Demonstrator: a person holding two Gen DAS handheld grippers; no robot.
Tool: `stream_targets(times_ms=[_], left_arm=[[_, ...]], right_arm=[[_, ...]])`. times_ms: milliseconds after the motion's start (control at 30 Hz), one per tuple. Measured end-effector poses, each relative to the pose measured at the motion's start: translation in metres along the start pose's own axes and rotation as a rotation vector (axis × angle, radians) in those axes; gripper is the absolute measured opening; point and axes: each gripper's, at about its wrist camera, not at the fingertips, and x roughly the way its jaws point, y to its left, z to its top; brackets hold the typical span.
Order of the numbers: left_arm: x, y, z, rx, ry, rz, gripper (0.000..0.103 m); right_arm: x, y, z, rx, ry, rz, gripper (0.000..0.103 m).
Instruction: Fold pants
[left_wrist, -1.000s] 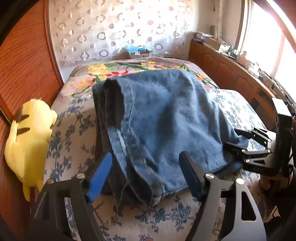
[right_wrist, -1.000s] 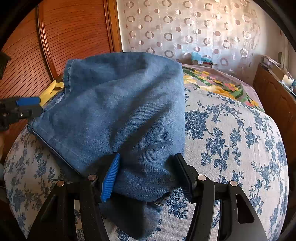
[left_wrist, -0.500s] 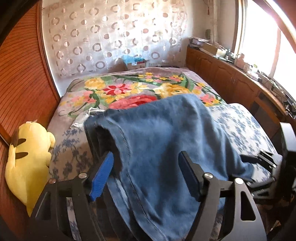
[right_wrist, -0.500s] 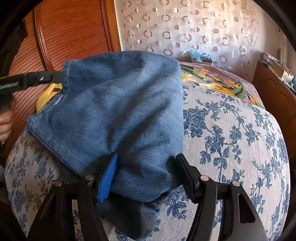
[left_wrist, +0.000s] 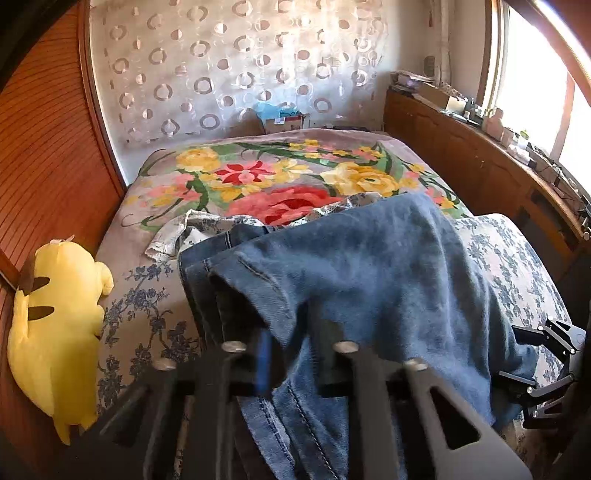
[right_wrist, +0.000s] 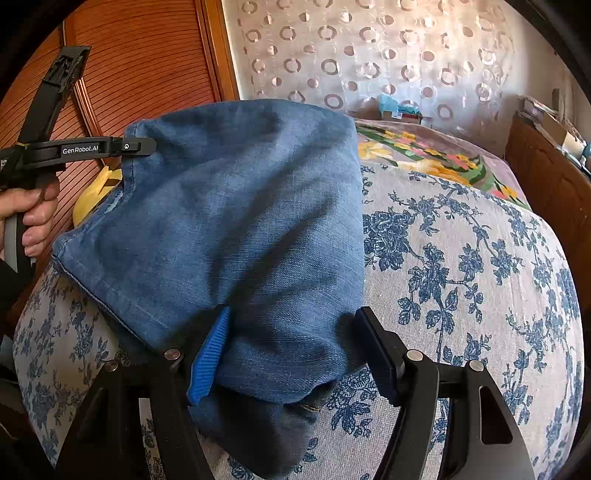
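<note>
Across the bed, from its centre toward six o'clock in the right wrist view, lie the pants, denim already doubled over. The step in hand looks like lifting one end for another fold. At nine o'clock the left gripper is pressed together, pinching the upper corner. The right gripper sits at six o'clock, spread wide around the bunched lower end, not yet squeezing. Next it likely needs to pinch there so both ends travel together.
</note>
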Motion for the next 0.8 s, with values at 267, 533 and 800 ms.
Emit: stream_targets(times_ms=[267,533,800], left_arm=[[-0.008,0.019,0.005,-0.043,-0.055,0.076,0.006],[-0.006,0.023,0.000,-0.045,-0.029,0.072,0.006],[-0.020,0.014,-0.003,-0.053,-0.016,0.066,0.018]], right_arm=[[0.001,-0.003,0.000,0.019,-0.003,0.015,0.071],[0.000,-0.003,0.000,0.019,-0.002,0.011,0.071],[-0.001,-0.004,0.000,0.025,-0.007,0.019,0.071]])
